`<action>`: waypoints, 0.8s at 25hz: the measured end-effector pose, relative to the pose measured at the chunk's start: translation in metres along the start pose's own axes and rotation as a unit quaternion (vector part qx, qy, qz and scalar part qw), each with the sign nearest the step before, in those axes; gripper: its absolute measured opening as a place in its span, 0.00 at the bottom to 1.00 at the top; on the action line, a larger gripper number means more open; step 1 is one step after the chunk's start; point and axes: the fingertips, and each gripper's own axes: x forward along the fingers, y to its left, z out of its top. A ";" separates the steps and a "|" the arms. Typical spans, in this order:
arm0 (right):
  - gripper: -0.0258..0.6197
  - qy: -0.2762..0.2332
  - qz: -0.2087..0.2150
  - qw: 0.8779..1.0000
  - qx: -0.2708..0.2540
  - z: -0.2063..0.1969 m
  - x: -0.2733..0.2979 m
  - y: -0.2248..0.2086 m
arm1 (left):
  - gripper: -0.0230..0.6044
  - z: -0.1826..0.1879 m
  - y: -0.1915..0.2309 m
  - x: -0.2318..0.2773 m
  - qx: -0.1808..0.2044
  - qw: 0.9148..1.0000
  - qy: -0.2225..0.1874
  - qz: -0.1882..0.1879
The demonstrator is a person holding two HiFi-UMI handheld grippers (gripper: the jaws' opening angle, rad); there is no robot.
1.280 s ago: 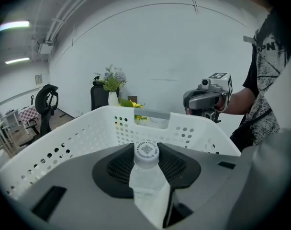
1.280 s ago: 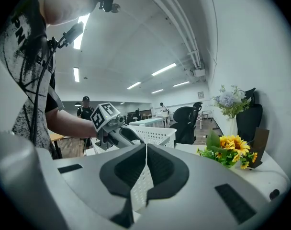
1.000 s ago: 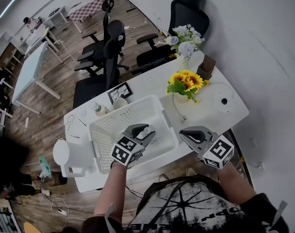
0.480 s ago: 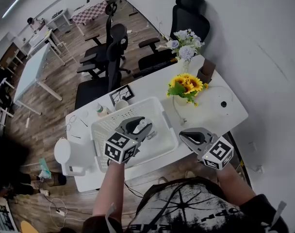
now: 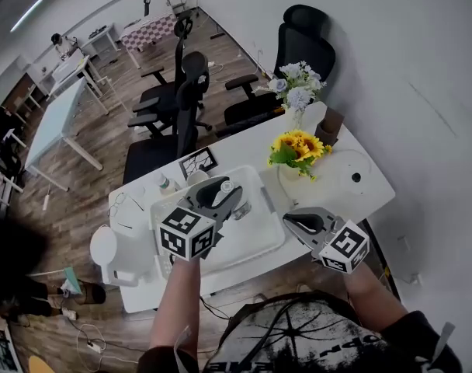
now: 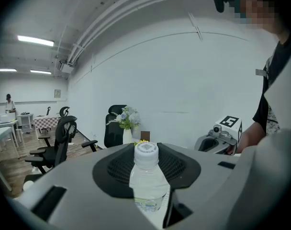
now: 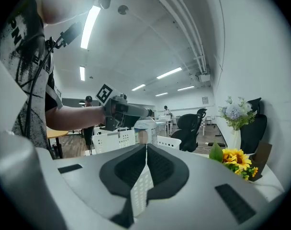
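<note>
My left gripper [image 5: 223,194] clamps the small clear plastic water bottle with a white cap [image 6: 146,176] upright between its fingers, seemingly lifted clear of the white perforated plastic basket [image 5: 250,238] and not yet set down, while my right gripper [image 7: 145,150] is closed, empty.

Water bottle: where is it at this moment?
The water bottle is clamped in the left gripper, at the head view's centre-left. It hangs over the white basket on the table, left of the sunflowers.
</note>
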 end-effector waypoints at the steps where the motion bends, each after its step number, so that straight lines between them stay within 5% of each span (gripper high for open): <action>1: 0.08 0.000 0.001 1.000 -0.001 0.001 0.000 0.001 | 0.28 0.005 0.000 -0.001 0.001 1.000 -0.006 0.001; 20: 0.08 -0.013 -0.043 0.999 -0.010 0.012 -0.028 0.004 | 0.28 0.108 -0.029 0.007 0.037 0.995 -0.085 -0.038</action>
